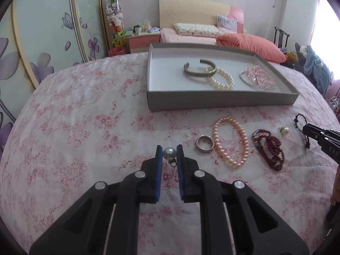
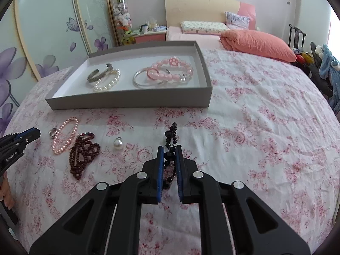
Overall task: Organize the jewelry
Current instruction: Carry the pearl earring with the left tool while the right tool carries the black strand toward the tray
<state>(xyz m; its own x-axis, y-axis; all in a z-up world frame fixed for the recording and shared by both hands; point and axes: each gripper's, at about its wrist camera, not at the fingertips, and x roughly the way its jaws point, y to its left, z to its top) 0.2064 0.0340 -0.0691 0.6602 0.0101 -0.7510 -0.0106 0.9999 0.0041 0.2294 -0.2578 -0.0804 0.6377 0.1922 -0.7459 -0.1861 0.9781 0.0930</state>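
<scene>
My left gripper (image 1: pixel 169 153) pinches the pearl earring (image 1: pixel 169 153), right gripper (image 2: pixel 169 155) the black bead bracelet (image 2: pixel 171 140); I judge slow, level lifts toward the tray (image 1: pixel 223 101) best.

Trays: one grey tray (image 2: pixel 127 102)
Bracelets in the tray: four
Bracelets on the bed: three, namely pink pearl bracelet (image 1: pixel 230 141), dark red bead bracelet (image 1: pixel 269 148), black bead bracelet (image 2: pixel 171 146)
Rings: one silver ring (image 1: pixel 204 143)
Pearl earrings: two, earring (image 1: pixel 169 153), earring (image 2: pixel 118 144)
</scene>
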